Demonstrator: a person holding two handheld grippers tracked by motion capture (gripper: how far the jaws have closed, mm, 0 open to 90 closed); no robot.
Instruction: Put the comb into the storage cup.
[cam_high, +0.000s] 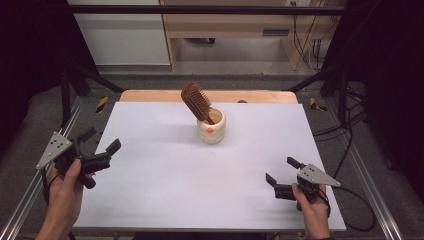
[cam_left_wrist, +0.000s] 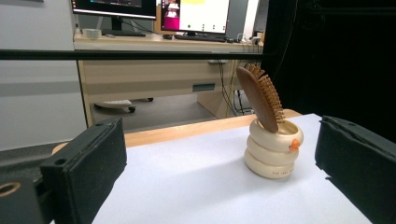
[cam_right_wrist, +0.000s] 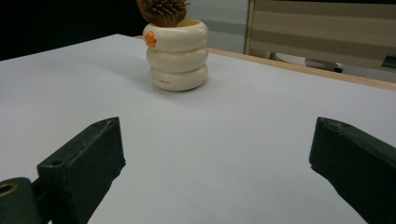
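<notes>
A cream ringed cup with an orange mark stands on the white table sheet, toward the far middle. A brown wooden hairbrush sits handle-down in it, leaning left with its bristles facing right. My left gripper is held at the sheet's left edge, open, with nothing between its fingers. My right gripper is low at the near right, open and holding nothing. In the left gripper view the cup and brush lie ahead, to the right, between the wide-apart jaws. In the right gripper view the cup lies ahead, to the left, with the brush cut off at the top.
A strip of wooden tabletop shows beyond the sheet. Metal rails run along both sides, and black frame bars cross overhead. A desk with monitors stands behind the table.
</notes>
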